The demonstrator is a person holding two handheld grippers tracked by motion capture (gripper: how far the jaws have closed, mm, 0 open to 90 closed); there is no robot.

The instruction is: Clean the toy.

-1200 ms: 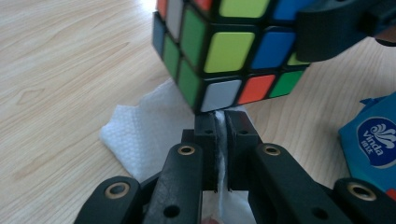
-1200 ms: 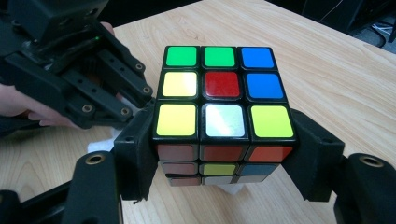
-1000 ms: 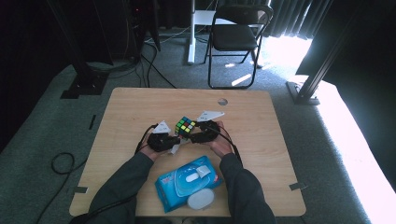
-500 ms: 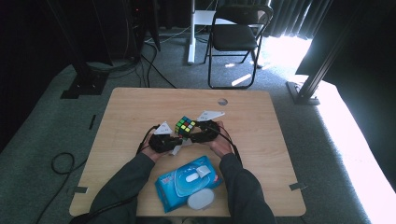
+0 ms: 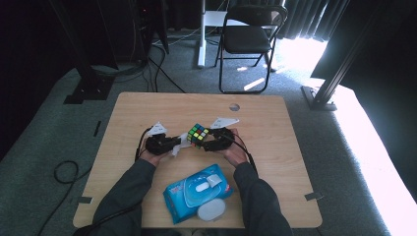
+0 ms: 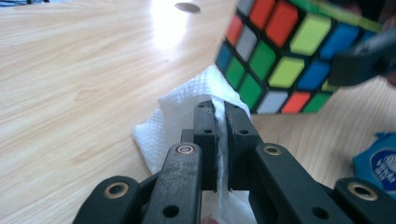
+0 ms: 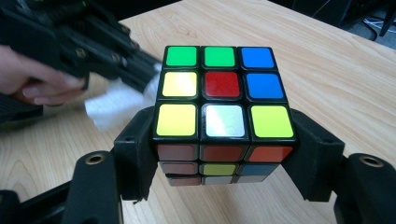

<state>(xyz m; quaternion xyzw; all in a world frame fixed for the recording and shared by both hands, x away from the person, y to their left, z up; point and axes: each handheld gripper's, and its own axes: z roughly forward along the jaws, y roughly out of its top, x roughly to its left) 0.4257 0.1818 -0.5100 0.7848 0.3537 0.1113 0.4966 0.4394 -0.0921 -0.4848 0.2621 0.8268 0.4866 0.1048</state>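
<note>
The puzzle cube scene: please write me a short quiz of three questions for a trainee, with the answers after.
1. True or false: the right gripper is shut on the puzzle cube.
2. What does the left gripper pinch between its jaws?
A. a white wipe
B. a pen
C. a spoon
3. Fill the gap: in the high view, the blue pack of wipes lies on the table between the person's two ____.

Key
1. True: its jaws clamp two opposite sides of the cube.
2. A: the white wipe is folded between the closed jaws.
3. forearms
</note>
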